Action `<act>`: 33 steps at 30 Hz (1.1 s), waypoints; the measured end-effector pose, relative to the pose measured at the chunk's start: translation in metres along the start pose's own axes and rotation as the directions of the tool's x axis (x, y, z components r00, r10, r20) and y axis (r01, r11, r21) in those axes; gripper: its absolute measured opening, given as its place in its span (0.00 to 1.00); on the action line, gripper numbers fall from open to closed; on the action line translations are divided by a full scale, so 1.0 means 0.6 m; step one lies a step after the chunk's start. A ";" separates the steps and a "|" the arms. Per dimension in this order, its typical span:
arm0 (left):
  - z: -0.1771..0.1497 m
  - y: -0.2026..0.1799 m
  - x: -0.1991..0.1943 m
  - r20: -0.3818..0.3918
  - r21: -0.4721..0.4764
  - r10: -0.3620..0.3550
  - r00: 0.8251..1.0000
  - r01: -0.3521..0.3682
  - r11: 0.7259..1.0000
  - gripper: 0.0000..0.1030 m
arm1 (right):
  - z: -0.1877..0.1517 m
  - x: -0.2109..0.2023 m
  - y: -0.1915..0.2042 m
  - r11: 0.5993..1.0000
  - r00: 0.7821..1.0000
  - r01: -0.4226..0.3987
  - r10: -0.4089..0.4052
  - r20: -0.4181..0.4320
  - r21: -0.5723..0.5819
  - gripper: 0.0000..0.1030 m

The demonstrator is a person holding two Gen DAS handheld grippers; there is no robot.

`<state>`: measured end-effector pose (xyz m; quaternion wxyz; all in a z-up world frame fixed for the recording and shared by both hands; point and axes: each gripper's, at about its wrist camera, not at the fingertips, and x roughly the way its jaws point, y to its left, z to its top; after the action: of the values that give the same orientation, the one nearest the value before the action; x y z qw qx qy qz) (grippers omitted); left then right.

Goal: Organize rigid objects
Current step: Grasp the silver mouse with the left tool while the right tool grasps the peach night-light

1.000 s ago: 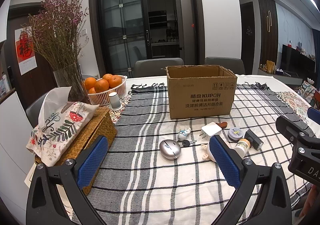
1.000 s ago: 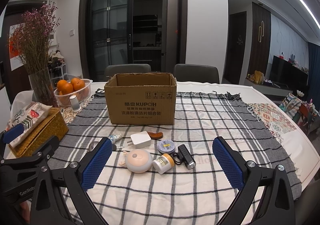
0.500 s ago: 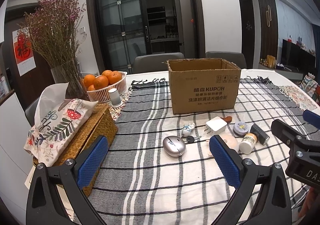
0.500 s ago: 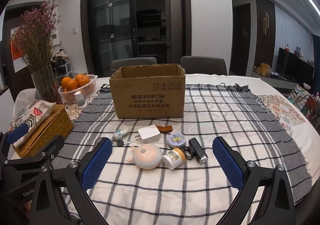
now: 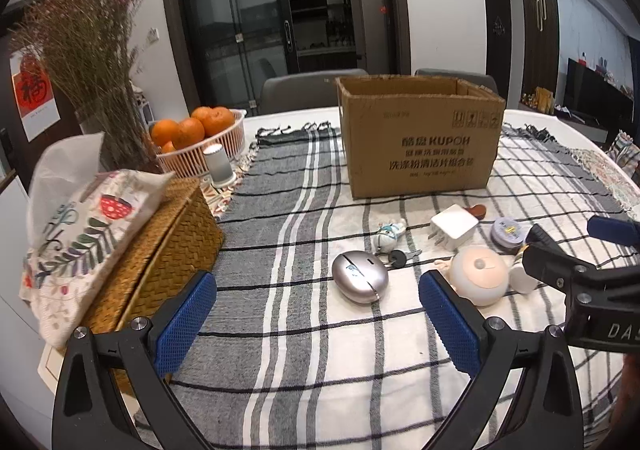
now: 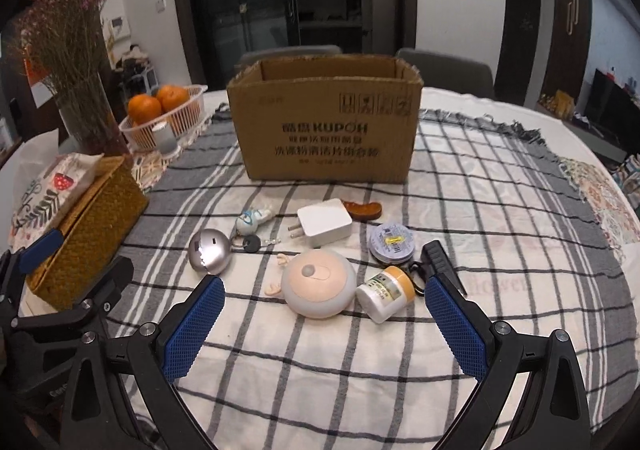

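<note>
- Both grippers hover over the table with jaws spread wide and nothing between them: the left gripper (image 5: 318, 324) near the silver case, the right gripper (image 6: 324, 330) just short of the round lamp; each carries two blue, cross-hatched rubber pads on black arms
- One open cardboard box (image 6: 326, 126), brown and printed with dark lettering, stands on a grey-and-white checked tablecloth (image 6: 480, 186) behind the loose items
- Eight small rigid objects lie grouped before the box: one smooth silver egg-shaped case (image 6: 210, 250), one small figurine keyring with a black key (image 6: 253, 221), one white square plug adapter (image 6: 324, 228), one glossy brown curved piece (image 6: 363, 209), one flat round tin (image 6: 392, 241), one black wedge-shaped clip (image 6: 438, 260), one white bottle with a yellow cap (image 6: 385, 292) lying on its side, and one pale domed lamp (image 6: 318, 282)
- At the left sit one woven tissue box (image 5: 160, 246), one white ribbed basket of oranges (image 5: 200, 134) and one glass vase of dried flowers (image 5: 92, 50)
</note>
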<state>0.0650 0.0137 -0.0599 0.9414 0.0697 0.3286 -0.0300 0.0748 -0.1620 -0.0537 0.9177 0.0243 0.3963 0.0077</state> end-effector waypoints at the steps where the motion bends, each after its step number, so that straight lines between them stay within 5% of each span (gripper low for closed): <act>1: 0.000 0.000 0.011 -0.014 0.004 -0.002 1.000 0.002 1.000 0.99 | 0.004 0.010 0.001 1.000 1.000 -0.004 0.003 -0.019 -0.011 0.98; 18: -0.002 -0.017 0.132 -0.104 0.110 -0.109 0.989 0.121 0.987 0.96 | 0.036 0.162 0.019 0.993 0.964 -0.073 0.045 -0.262 -0.097 0.87; 33: -0.002 -0.042 0.211 -0.179 0.133 -0.134 0.975 0.159 0.978 0.88 | 0.035 0.232 0.015 0.994 0.923 -0.089 0.056 -0.382 -0.069 0.82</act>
<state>0.1604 -0.0124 -0.1424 0.8978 0.1163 0.4083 -0.1174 0.1855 -0.1492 -0.1402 0.8232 -0.0021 0.5643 0.0631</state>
